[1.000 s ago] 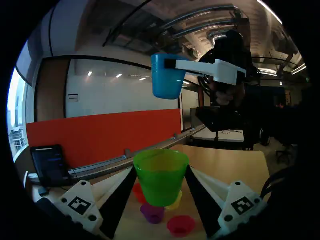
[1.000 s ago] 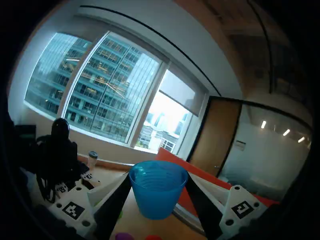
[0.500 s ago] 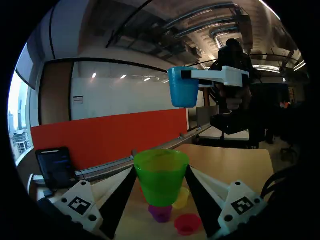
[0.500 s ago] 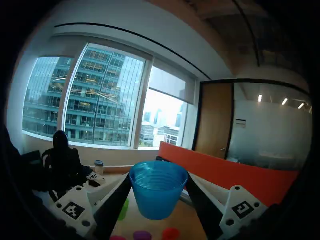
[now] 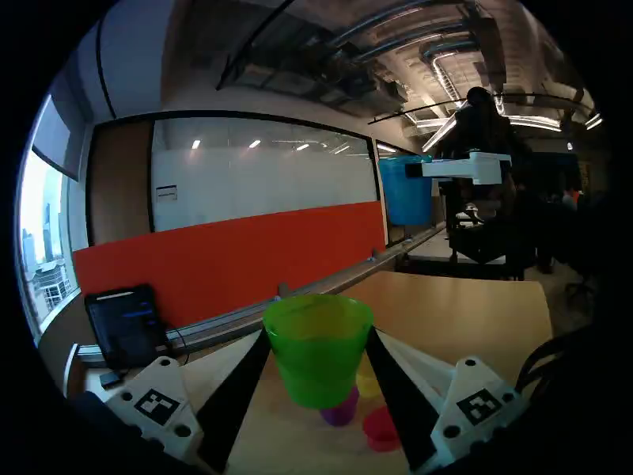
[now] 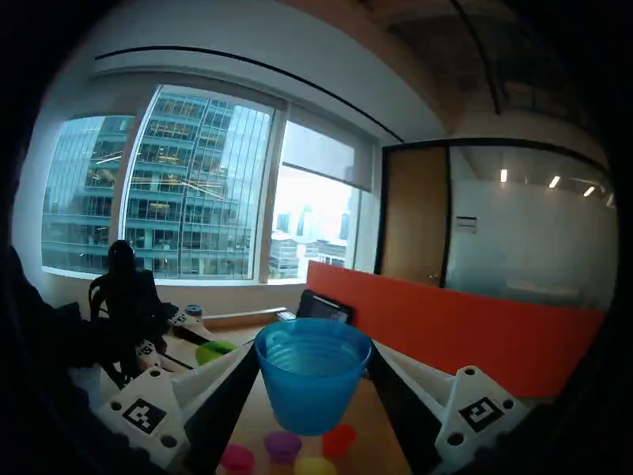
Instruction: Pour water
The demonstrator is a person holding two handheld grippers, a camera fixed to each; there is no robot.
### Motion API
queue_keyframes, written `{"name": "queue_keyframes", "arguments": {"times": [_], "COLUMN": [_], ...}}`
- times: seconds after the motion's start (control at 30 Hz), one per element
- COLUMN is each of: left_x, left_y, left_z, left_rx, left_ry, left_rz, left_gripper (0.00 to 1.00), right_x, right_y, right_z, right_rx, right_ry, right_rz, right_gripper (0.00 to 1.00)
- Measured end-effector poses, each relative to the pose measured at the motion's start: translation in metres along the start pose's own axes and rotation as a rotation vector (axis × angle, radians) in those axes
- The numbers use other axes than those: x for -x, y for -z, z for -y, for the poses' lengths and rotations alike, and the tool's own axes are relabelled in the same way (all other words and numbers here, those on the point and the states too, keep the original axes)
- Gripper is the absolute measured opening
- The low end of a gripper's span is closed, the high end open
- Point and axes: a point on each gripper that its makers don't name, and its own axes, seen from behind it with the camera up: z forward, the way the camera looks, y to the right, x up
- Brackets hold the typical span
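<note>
A green cup (image 5: 318, 352) stands upright between the fingers of my left gripper (image 5: 318, 342), which is shut on it above the wooden table (image 5: 467, 317). A blue cup (image 6: 313, 384) sits upright in my right gripper (image 6: 313, 372), also shut on it. In the left gripper view the blue cup (image 5: 407, 191) hangs far off at the upper right, level, held by the white fingers (image 5: 467, 168) of the right gripper. In the right gripper view the green cup (image 6: 214, 351) shows low at the left. Whether either cup holds water I cannot tell.
Several small cups stand on the table below: purple (image 5: 342, 413), red (image 5: 381, 428) and yellow (image 5: 368, 386). A dark tablet (image 5: 126, 323) leans at the table's far left edge by the orange partition (image 5: 237, 253). Windows (image 6: 182, 206) lie beyond.
The right gripper with the blue cup has moved right, lower and farther from the left gripper, going from slightly tilted to level. The green cup stays held; the small cups shifted right in view.
</note>
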Motion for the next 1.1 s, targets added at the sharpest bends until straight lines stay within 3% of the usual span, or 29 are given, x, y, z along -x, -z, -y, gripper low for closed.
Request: {"name": "queue_keyframes", "arguments": {"times": [0.5,1.1], "left_x": [0.052,0.120], "left_y": [0.008,0.009], "left_z": [0.013,0.004], "left_rx": [-0.041,-0.001], "left_ry": [-0.029,-0.035], "left_rz": [0.115,0.311], "left_gripper": [0.85,0.85], "right_x": [0.079,0.179], "right_y": [0.036,0.059], "right_z": [-0.023,-0.016], "right_rx": [0.038,-0.009], "right_ry": [-0.008,-0.022], "right_rz": [0.100,0.300], "right_gripper": [0.94,0.94]}}
